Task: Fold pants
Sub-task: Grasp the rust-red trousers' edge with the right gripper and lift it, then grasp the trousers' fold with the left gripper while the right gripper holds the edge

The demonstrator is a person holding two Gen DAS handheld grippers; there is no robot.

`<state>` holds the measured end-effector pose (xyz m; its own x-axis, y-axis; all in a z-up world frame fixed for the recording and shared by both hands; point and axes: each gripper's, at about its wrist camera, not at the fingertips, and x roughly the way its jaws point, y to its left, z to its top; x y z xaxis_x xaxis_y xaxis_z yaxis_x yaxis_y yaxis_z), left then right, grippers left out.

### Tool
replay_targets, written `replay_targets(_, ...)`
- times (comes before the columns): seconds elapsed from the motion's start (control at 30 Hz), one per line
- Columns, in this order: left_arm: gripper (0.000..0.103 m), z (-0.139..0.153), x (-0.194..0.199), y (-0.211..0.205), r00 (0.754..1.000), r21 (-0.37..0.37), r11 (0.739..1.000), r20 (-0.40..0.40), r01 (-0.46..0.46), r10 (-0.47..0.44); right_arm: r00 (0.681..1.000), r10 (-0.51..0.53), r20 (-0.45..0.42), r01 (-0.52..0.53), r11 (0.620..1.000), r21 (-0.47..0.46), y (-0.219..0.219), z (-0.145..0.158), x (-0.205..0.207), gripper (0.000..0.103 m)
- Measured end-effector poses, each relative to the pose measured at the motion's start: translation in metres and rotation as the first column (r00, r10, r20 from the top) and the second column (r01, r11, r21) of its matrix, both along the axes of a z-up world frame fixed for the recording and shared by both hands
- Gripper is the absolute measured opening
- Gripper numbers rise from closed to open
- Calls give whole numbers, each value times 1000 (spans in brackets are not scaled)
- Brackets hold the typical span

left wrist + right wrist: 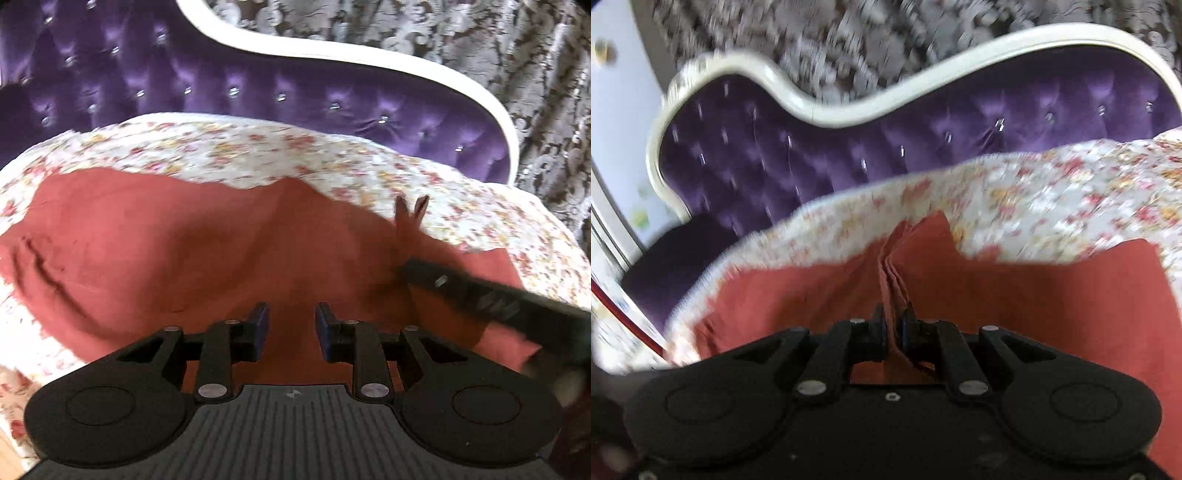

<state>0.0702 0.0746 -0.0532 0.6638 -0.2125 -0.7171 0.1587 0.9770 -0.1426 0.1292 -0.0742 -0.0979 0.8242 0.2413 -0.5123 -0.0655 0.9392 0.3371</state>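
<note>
Pants (192, 243): rust-red cloth spread across the floral bedspread, filling the middle of the left wrist frame from the left edge to the lower right; a dark crease runs through it at the left.
Pants in right wrist view (1052, 295): the same red cloth takes up the lower centre and right, with a bunched ridge of folds rising up the middle toward the bedspread.
Left gripper (291, 325): at lower centre of its own frame, above the red cloth; its blue-padded fingers (260, 321) stand clearly apart, with nothing between them but the cloth seen below.
Right gripper (894, 328): at lower centre of its own frame, fingers drawn close together and pinching the ridge of gathered red fabric, which stands up between them.
Right gripper seen from the left (487, 295): a dark, blurred bar that enters from the right edge and reaches into the cloth, where a small peak of fabric sticks up just beyond its tip.
Bedspread (258, 151): white with small red and yellow flowers, lying under the pants and showing above and left of them.
Headboard (184, 85): purple tufted velvet with shiny studs and a curved white frame, across the upper part of both frames.
Wall covering (498, 55): grey and brown ornate pattern, upper right in the left wrist view, top in the right wrist view.
Sharpness: the right wrist view is smeared throughout.
</note>
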Motion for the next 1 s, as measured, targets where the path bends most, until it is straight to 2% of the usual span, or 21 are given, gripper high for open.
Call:
replay_targets(0.07,27,1,-1,4,1000,-4,1000,-1,-12,12,1000,24,-9,-24,999,-45,12,-10,0,30)
replay_targets(0.1,27,4,-2,6,1000,-7,1000,5,-14,14,999,37,-6,-38,998,-45,13,-10,-3,42)
replay_targets(0.17,27,10,-4,11,1000,-18,1000,24,-19,20,997,68,28,-67,998,-18,6,-3,-15,44)
replay_targets(0.2,27,14,-5,12,999,-29,999,35,-22,23,996,73,55,-73,997,-9,-2,4,-24,48)
replay_targets(0.23,27,16,-4,12,999,-42,999,45,-20,22,995,65,80,-64,998,-6,-11,11,-33,53)
replay_targets(0.33,27,19,1,1,998,-59,998,59,18,-15,994,-1,112,0,1000,6,-43,24,-46,55)
replay_targets(0.37,27,17,5,-5,998,-58,998,56,36,-33,993,-31,110,31,1000,4,-55,24,-46,55)
replay_targets(0.4,27,14,8,-12,998,-56,997,49,53,-50,993,-64,102,65,998,-8,-66,23,-45,49)
replay_targets(0.43,27,10,11,-20,997,-55,996,39,71,-69,992,-96,78,98,995,-32,-77,20,-41,25)
replay_targets(0.47,27,6,13,-27,996,-56,995,28,84,-83,991,-124,43,127,990,-56,-87,14,-35,12)
replay_targets(0.5,27,1,14,-34,995,-58,993,15,99,-98,988,-151,14,152,986,-72,-95,7,-31,4)
replay_targets(0.63,27,-27,15,-49,989,-29,990,-49,136,-137,959,-268,-90,249,952,-178,-124,-22,-18,1)
replay_targets(0.67,27,-35,16,-50,987,-25,990,-74,139,-140,955,-279,-101,260,951,-166,-129,-29,-18,0)
replay_targets(0.73,27,-39,12,-49,988,-18,988,-43,151,-151,957,-276,-87,265,957,-119,-136,-32,-24,0)
replay_targets(0.83,27,-33,11,-45,987,-21,988,-52,152,-153,958,-276,-82,262,953,-151,-130,-26,-26,1)
replay_targets(0.97,28,-18,5,-26,992,-50,991,-8,122,-122,969,-247,7,245,956,-164,-111,-8,-35,4)
replay_targets(1.0,32,-15,3,-19,995,-46,994,3,102,-102,975,-222,26,223,962,-160,-104,-4,-40,5)
